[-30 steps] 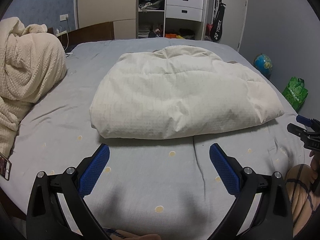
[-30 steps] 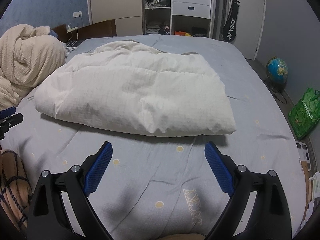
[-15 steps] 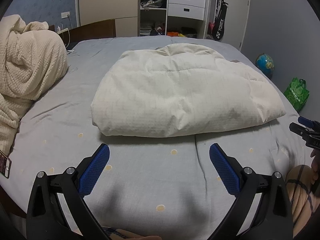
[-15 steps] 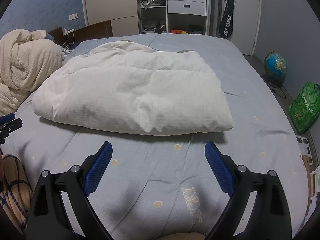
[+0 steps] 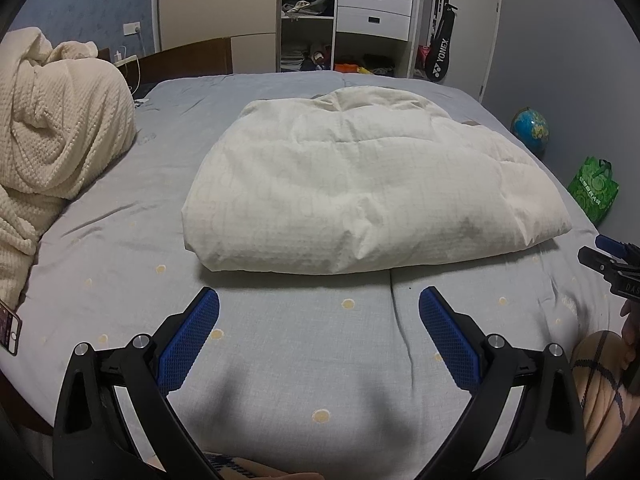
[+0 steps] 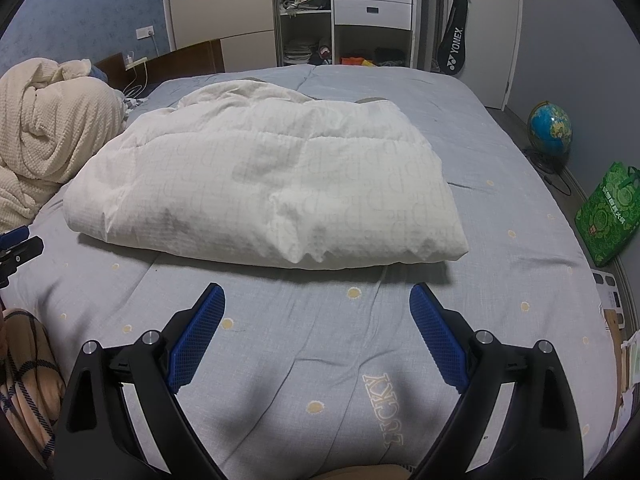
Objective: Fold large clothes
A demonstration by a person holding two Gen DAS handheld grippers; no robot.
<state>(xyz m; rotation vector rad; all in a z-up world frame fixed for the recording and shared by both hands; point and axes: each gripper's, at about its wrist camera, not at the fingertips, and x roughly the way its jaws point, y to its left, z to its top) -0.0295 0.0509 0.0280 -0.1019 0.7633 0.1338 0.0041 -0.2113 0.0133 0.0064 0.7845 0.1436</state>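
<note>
Cream blanket (image 5: 60, 128) beside folded quilt (image 5: 360, 192)

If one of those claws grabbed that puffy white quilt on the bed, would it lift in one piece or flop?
Probably flop: the quilt is soft, creased and folded in layers, so one pinch would likely raise only the top layer. It looks puffy, so probably light for its bulk. Both the left gripper and the right gripper are open, clear of it.

The racket bag (image 5: 439, 55) leaning by the wardrobe carries the brand "YONEX" in white letters down its black face. The grey bedsheet (image 6: 500, 216) bears the word "LUCKY" near its front edge, read in the right wrist view. The right gripper (image 5: 612, 268), seen in the left wrist view, shows the letters "DAS", the remainder cut off.
</note>
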